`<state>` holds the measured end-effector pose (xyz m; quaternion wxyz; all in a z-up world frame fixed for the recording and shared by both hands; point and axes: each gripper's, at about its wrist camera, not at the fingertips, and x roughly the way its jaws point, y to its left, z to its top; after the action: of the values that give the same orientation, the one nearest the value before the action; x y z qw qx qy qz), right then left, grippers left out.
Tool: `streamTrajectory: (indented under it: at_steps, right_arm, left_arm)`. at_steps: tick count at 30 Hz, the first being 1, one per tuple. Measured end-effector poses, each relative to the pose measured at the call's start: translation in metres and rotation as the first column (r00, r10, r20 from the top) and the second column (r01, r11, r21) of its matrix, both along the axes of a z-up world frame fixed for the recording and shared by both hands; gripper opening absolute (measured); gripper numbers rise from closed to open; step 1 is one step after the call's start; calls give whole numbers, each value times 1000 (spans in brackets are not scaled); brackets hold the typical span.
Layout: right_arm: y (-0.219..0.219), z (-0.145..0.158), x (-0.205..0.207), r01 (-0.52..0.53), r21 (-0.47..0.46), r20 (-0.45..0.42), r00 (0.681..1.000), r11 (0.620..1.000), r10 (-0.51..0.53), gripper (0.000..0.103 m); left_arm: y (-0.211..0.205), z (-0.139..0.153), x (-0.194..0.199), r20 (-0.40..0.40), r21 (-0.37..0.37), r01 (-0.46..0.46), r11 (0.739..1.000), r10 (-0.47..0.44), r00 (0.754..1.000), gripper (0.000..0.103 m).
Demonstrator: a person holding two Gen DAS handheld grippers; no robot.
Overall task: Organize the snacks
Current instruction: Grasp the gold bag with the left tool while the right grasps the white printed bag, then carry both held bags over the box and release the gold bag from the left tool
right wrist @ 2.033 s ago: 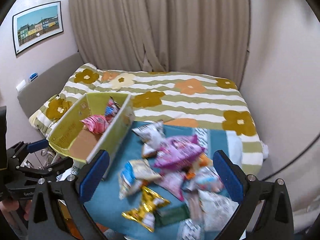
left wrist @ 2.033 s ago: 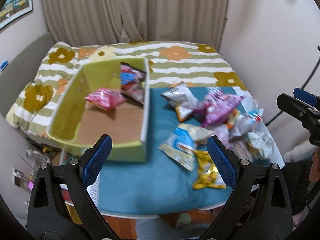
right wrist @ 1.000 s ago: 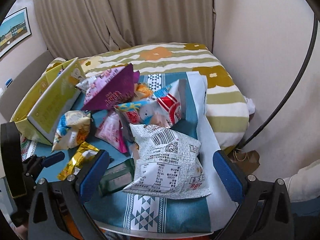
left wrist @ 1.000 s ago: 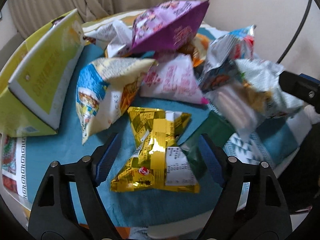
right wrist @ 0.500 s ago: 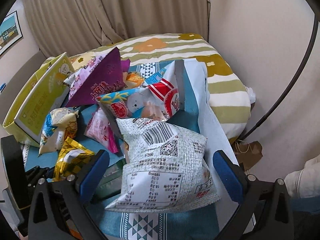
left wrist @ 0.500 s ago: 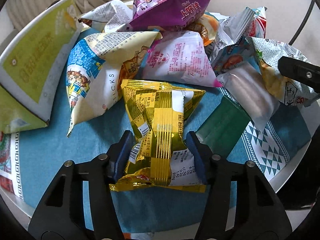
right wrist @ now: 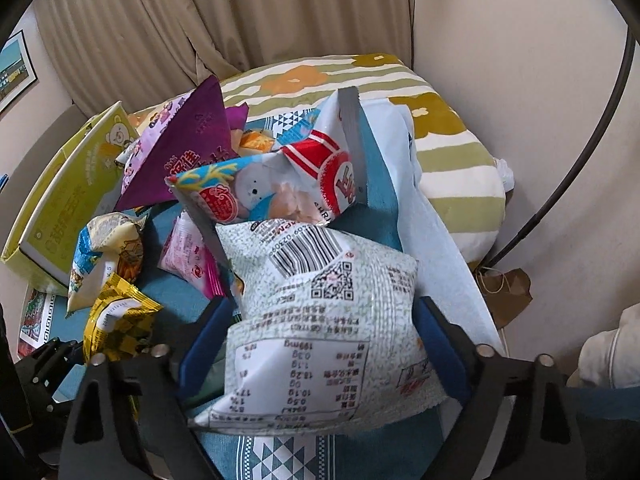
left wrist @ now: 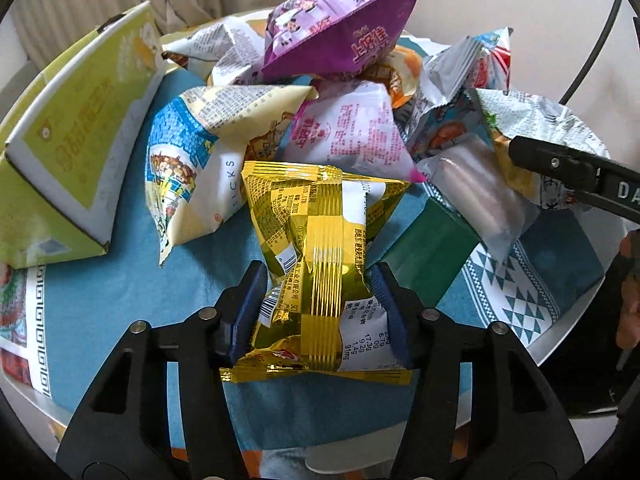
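My left gripper [left wrist: 320, 310] is shut on a gold snack packet [left wrist: 320, 240], its blue pads squeezing the packet's waist low over the blue tablecloth [left wrist: 120, 300]. In the right wrist view my right gripper [right wrist: 322, 336] is closing around a white speckled packet [right wrist: 320, 320], and its pads touch the packet's two sides. The gold packet [right wrist: 116, 320] shows again at lower left there. A yellow-green cardboard box [left wrist: 72, 140] stands at the left of the pile.
Several loose packets lie heaped behind: a purple one [left wrist: 340, 20] on top, a blue-and-cream one [left wrist: 192, 160], a pink-print one [left wrist: 348, 132], a dark green flat pack [left wrist: 428, 248]. A striped flowered bed [right wrist: 440, 160] lies beyond, with a wall on the right.
Both grippers came down onto the pile. The left jaws went from open to shut on the gold packet. The right jaws narrowed from wide open to the speckled packet's sides.
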<state>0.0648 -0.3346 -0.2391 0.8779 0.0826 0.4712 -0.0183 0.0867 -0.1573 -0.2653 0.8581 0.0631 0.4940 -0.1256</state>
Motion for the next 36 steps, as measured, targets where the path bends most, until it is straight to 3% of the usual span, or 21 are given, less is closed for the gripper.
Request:
streamTrajectory:
  at_steps: [2, 6, 12, 24, 31, 36]
  right_arm:
    - [1, 3, -2, -7, -6, 11, 1000, 1000, 7, 74]
    - [2, 7, -6, -10, -10, 23, 1000, 1000, 10, 66]
    - [0, 26, -18, -10, 3, 58, 998, 1000, 10, 65]
    - [14, 101, -38, -76, -1, 167, 983, 997, 75, 65]
    - [46, 141, -23, -179, 7, 233, 957, 984, 173, 65]
    - [85, 160, 3, -250, 16, 267, 934, 968, 236, 65]
  left_arm:
    - [0, 5, -2, 6, -4, 2, 1000, -2, 1000, 51]
    - [2, 14, -6, 20, -11, 3, 1000, -3, 1000, 51]
    - [8, 36, -13, 48, -33, -6, 999, 8, 999, 51]
    - [21, 126, -24, 182, -77, -64, 995, 77, 980, 51]
    - [59, 174, -18, 256, -84, -126, 988, 144, 956, 51]
    - [98, 188, 2, 267, -90, -172, 981, 190, 945, 51]
